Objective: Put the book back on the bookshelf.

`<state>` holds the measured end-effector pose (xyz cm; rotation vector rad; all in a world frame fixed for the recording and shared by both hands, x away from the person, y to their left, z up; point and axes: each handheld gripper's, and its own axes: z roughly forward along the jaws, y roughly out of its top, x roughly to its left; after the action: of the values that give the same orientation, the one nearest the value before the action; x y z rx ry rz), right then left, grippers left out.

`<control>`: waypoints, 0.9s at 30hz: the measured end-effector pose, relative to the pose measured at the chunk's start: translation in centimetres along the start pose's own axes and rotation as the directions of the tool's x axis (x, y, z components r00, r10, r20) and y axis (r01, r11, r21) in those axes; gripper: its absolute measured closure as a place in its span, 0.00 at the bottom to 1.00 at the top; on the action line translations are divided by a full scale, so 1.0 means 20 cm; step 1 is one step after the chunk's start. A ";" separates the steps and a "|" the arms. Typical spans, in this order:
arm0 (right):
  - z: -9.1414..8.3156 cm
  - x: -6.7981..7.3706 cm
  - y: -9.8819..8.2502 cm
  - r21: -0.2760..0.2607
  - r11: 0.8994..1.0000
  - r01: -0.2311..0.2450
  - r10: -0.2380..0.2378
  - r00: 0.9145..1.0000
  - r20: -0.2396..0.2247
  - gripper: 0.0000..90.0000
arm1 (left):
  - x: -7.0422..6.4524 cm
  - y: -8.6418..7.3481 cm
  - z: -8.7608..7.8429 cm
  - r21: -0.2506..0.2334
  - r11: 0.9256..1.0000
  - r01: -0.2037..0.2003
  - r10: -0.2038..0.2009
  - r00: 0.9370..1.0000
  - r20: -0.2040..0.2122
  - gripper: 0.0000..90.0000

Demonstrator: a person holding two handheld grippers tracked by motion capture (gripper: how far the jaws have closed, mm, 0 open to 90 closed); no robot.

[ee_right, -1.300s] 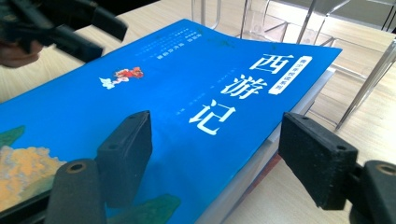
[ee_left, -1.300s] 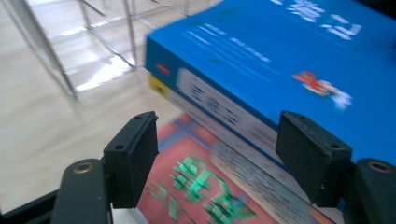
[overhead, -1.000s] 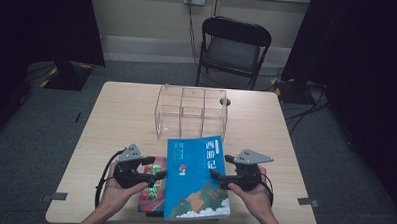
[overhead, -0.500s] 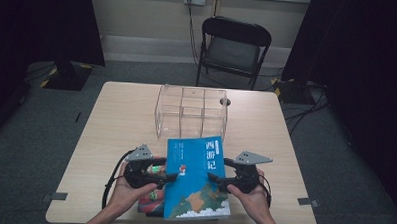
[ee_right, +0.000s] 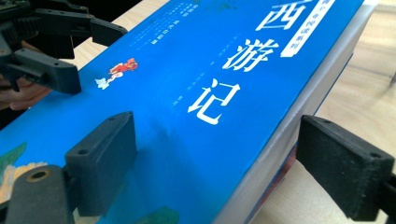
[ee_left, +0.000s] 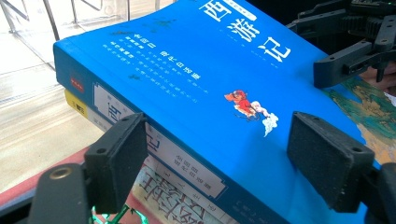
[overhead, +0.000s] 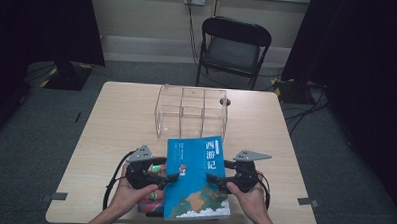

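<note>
Lying on a short stack at the near edge of the wooden table (overhead: 111, 124), the blue book (overhead: 196, 179) is sitting front cover up, with its white title characters at the far right of the cover. Beneath it, in the left gripper view, a yellow-spined book (ee_left: 77, 106) and a red-covered book (ee_left: 159, 191) are showing at the spine side.

The left gripper (overhead: 170, 176) is standing at the left edge of the blue book, one jaw over the cover and one below the spine edge. Its jaws have just been opening; the book's edge is lying between them, and the pads are not pressing on it.

The right gripper (overhead: 211, 180) is standing at the right edge, one jaw above the cover and the other beside the page edge, with a gap showing at each. Its jaws have likewise just been opening and are standing wide, the book's edge between them without a grip.

A clear plastic organizer (overhead: 191, 112) with compartments is standing just beyond the far end of the blue book. A black folding chair (overhead: 233, 48) is standing past the far side of the table.
</note>
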<state>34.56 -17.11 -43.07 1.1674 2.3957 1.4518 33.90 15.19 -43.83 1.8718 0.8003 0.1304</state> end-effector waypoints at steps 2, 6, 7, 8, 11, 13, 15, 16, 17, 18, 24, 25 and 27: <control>0.00 0.00 0.01 0.011 1.000 -0.015 0.015 1.000 -0.002 0.14 | 0.00 0.00 0.01 -0.001 1.000 0.010 -0.010 1.000 -0.002 0.20; 0.00 0.01 0.02 0.019 1.000 -0.008 0.007 1.000 0.020 0.17 | 0.00 0.00 0.01 0.010 1.000 0.012 -0.012 1.000 -0.005 0.18; -0.01 0.02 0.02 0.012 1.000 -0.006 0.005 0.999 0.037 0.22 | 0.00 0.00 0.01 0.012 1.000 0.013 -0.013 1.000 -0.005 0.18; -0.01 0.03 0.02 0.004 1.000 0.004 -0.005 0.999 0.051 0.26 | 0.00 0.00 0.01 0.013 1.000 0.016 -0.016 1.000 -0.004 0.19; -0.04 0.04 0.03 -0.019 1.000 0.023 -0.021 0.996 0.089 0.35 | 0.00 0.00 0.01 0.011 1.000 0.023 -0.023 1.000 -0.001 0.18; -0.04 0.04 0.03 -0.017 1.000 0.012 -0.010 0.996 0.088 0.36 | 0.00 0.00 0.01 0.008 1.000 0.026 -0.026 1.000 0.001 0.18; -0.04 0.04 0.03 -0.019 1.000 0.005 -0.004 0.996 0.085 0.39 | 0.00 0.00 0.01 0.006 1.000 0.026 -0.026 1.000 0.002 0.18; -0.05 0.04 0.03 -0.029 1.000 0.001 0.001 0.996 0.084 0.42 | 0.00 0.00 0.01 0.006 1.000 0.026 -0.026 1.000 0.002 0.18; -0.06 0.05 0.03 -0.031 1.000 0.004 -0.001 0.997 0.082 0.44 | 0.00 0.00 0.01 0.005 1.000 0.030 -0.030 1.000 0.003 0.18; -0.07 0.05 0.03 -0.032 0.999 0.004 -0.002 0.997 0.076 0.45 | 0.00 0.00 0.01 0.005 1.000 0.030 -0.030 1.000 0.003 0.18; -0.09 0.09 0.01 -0.062 0.998 0.023 -0.019 0.998 0.065 0.49 | 0.01 -0.01 0.01 0.004 0.999 0.045 -0.045 0.999 0.009 0.18; -0.09 0.08 0.02 -0.067 0.998 0.012 -0.008 0.999 0.050 0.50 | 0.01 -0.01 0.01 0.005 0.999 0.046 -0.046 0.999 0.010 0.18; -0.09 0.05 0.02 -0.071 0.997 -0.019 0.020 1.000 0.019 0.51 | 0.01 -0.01 0.01 0.005 0.999 0.047 -0.048 0.999 0.012 0.18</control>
<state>33.19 -17.59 -41.50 1.1865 2.3062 1.5100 34.14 15.12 -44.15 1.8549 0.8367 0.0872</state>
